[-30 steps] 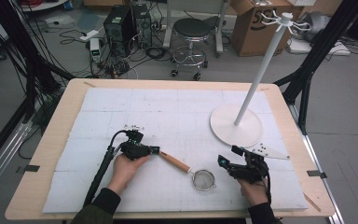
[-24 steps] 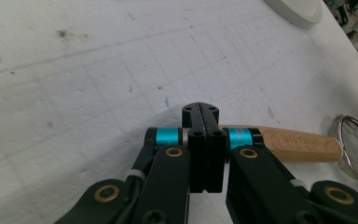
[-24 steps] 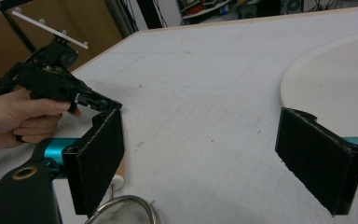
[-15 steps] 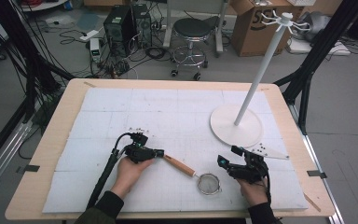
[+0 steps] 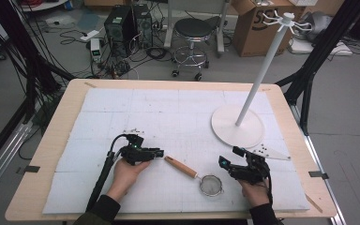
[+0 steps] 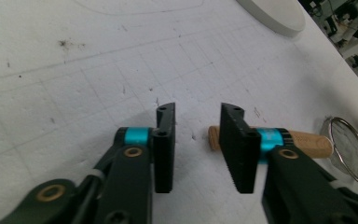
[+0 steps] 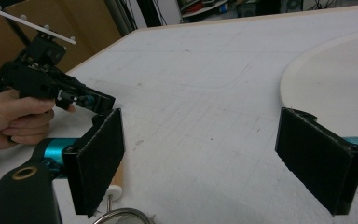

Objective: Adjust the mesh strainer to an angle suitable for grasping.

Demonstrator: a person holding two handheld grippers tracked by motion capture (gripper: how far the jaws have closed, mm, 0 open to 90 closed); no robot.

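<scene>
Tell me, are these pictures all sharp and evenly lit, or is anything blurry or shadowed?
High view: even, soft room light, slightly grainy, only faint shadows under the strainer. Left gripper view: the mat's grid is crisp, while the left gripper looms large and dark and the wooden handle looks a bit soft. Right gripper view: the right gripper is close and slightly blurred, and the mat looks washed out towards the far side.

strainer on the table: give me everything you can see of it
The strainer is small: a round metal rim with fine mesh, a thin wire neck and a light wooden handle with a rounded end. It lies flat on the white mat, between the two grippers, handle pointing at the left gripper. Those jaws have just been opening and stand clear of the handle end. Nothing else touches it.
</scene>
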